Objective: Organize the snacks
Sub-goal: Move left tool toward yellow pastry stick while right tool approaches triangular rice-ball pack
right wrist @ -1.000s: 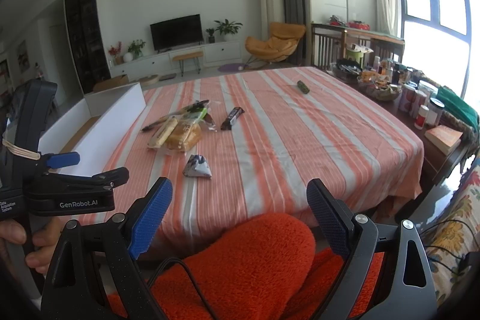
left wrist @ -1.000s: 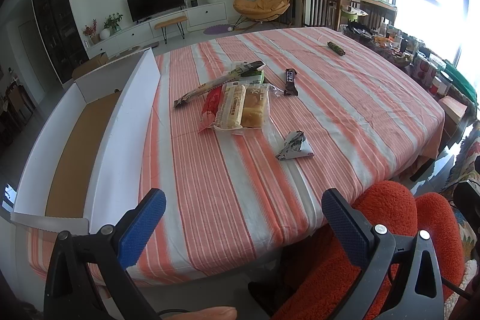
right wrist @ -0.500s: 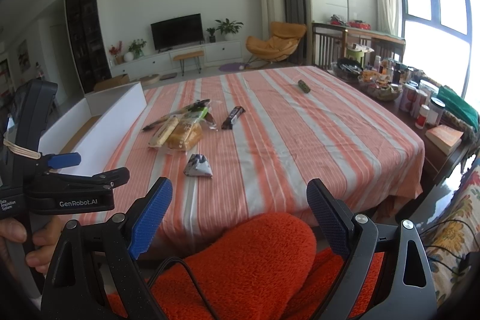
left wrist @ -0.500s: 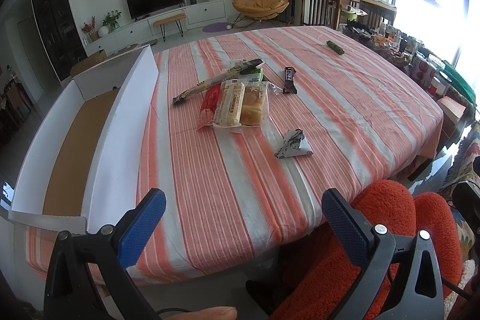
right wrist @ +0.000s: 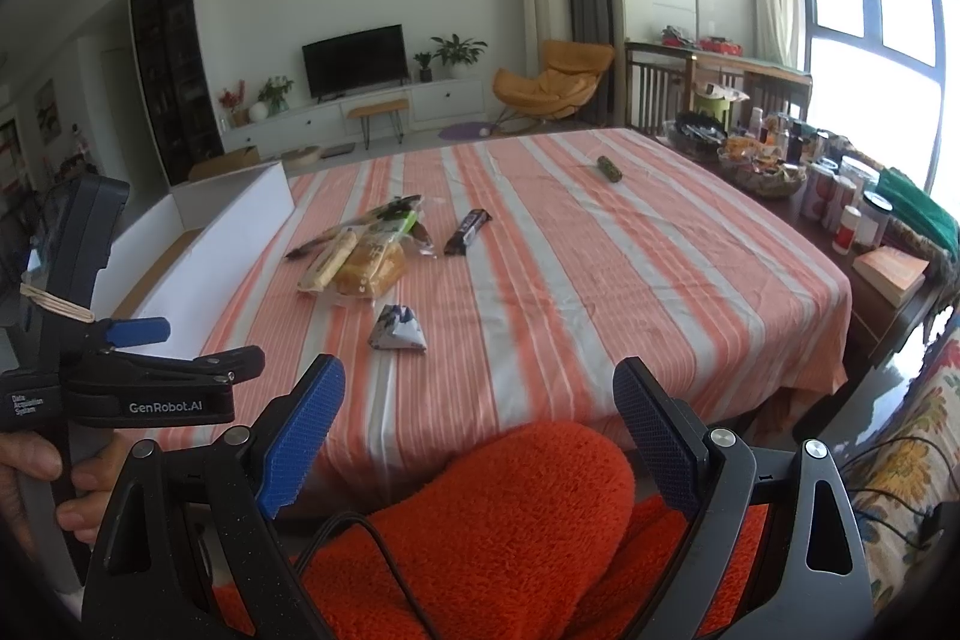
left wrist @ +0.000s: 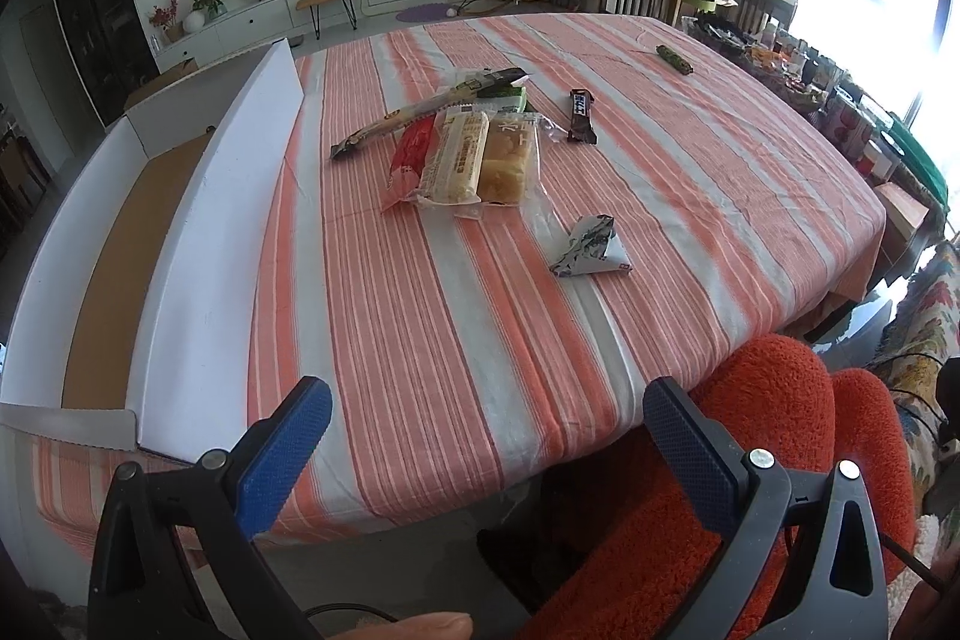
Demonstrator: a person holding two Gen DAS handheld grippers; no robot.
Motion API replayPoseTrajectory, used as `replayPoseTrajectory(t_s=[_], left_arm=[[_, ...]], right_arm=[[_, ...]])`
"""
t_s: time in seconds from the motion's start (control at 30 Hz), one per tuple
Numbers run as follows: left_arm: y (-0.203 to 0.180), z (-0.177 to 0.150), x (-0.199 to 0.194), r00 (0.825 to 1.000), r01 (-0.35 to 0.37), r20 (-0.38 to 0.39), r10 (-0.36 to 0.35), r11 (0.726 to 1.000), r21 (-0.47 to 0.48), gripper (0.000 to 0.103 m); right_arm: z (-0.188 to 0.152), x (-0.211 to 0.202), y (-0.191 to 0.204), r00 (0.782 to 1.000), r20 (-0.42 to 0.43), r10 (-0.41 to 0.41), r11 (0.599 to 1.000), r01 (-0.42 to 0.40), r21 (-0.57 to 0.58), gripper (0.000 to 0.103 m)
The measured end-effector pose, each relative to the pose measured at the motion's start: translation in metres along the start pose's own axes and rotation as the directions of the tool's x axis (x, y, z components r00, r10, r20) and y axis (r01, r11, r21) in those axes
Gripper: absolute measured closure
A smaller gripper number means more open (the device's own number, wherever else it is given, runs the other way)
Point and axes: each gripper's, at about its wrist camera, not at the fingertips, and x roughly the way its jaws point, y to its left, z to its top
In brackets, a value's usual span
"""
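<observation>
Several snacks lie on the striped tablecloth [left wrist: 420, 316]: a bread pack [left wrist: 480, 154], a red packet [left wrist: 411, 148], a long dark-tipped packet [left wrist: 414, 115], a dark chocolate bar [left wrist: 581, 115], a white triangular packet [left wrist: 591, 247] and a small green roll [left wrist: 673, 59] far off. A white cardboard box [left wrist: 198, 220] lies open at the table's left. My left gripper [left wrist: 486, 436] is open and empty at the near table edge. My right gripper [right wrist: 477, 418] is open and empty, back from the table; the triangular packet [right wrist: 399, 329] and bread pack [right wrist: 366, 265] lie ahead of it.
An orange fluffy chair [right wrist: 504, 514] sits under both grippers at the table's near edge. The left hand-held device [right wrist: 90, 340] shows at the left of the right wrist view. Jars, bowls and a book [right wrist: 888, 268] crowd a side table on the right.
The left gripper has edged slightly forward toward the table; the snacks appear a little nearer. The right gripper has hardly moved. Nothing was grasped.
</observation>
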Motion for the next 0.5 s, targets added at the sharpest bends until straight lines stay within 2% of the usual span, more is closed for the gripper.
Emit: replayPoseTrajectory(t_s=[0.17,0.33,0.5], left_arm=[[0.009,0.006,0.036,0.998,-0.034,-0.053,0.036,0.998,0.044,0.000],[0.029,0.012,0.076,0.992,0.013,-0.126,-0.011,1.000,0.014,0.000],[0.036,0.006,0.107,0.986,0.007,-0.168,-0.007,1.000,0.001,0.000]], right_arm=[[-0.003,0.000,0.002,1.000,-0.005,0.003,1.000,-0.003,-0.002,0.010],[-0.007,0.001,0.004,1.000,-0.022,0.003,1.000,-0.003,-0.005,0.010],[-0.008,0.007,0.002,0.997,-0.074,0.031,1.000,-0.031,0.005,0.010]])
